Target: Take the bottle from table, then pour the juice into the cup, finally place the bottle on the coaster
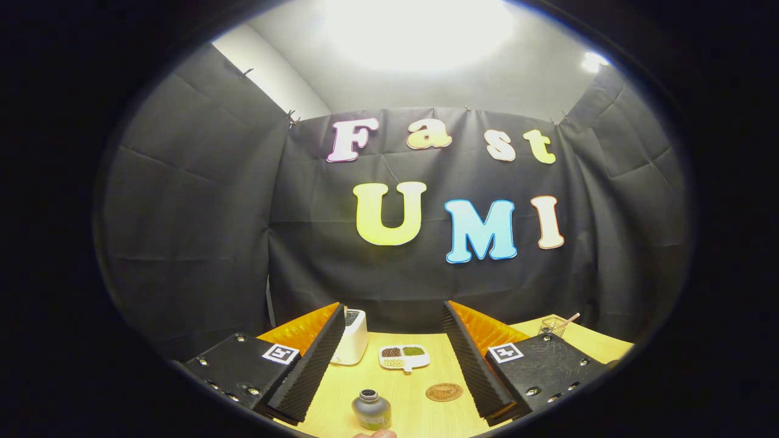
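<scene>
Gripper view has my tool (389, 365) spread wide, its two fingers well apart and holding nothing. Between the fingers, close to the near edge of the table (414, 365), stands the bottle (371, 409): a short, dark, rounded one, upright with its cap on. Neither finger touches it. Just at the near edge, beside the bottle's foot, a small pale tip pokes in; I cannot tell what it is. A little beyond the bottle and toward my right finger lies the round brown coaster (444, 392), flat and bare. Farther out, near the middle of the table, sits a small white divided dish (403, 356) with dark, green and pale fillings. A white toaster (352, 336) stands toward the far left corner, partly behind my left finger, and a wire basket (554, 325) with a stick in it sits toward the far right corner. I cannot pick out the cup.

By my reading the task has barely begun: the bottle is ungrasped, so the taking, the pouring and the setting down on the coaster are all left.
</scene>
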A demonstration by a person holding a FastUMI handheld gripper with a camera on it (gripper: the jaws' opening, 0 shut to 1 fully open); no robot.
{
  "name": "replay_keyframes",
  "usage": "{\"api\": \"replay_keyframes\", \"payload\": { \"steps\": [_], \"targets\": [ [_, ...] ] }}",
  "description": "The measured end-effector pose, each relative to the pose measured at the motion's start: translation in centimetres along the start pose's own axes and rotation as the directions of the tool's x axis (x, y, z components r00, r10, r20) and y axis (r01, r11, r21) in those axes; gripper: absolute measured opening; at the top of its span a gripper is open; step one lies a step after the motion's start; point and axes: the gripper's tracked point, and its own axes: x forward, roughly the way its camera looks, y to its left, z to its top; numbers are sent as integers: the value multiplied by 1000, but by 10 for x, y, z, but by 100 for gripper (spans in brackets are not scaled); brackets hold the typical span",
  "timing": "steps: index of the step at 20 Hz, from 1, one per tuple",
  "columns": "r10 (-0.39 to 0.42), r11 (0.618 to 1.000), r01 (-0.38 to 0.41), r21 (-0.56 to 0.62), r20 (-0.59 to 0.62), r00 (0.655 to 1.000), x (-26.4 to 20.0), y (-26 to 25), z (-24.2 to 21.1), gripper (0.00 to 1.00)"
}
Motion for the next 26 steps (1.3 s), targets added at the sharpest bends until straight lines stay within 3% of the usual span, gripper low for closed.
{"api": "replay_keyframes", "payload": {
  "steps": [11, 14, 26],
  "targets": [
    [-38, 998, 38, 43, 6, 999, 6, -4, -12, 98],
    [-15, 999, 13, 51, 31, 999, 7, 5, -18, 98],
    [-18, 1000, 18, -7, -63, 998, 9, 31, -107, 98]
  ]
}}
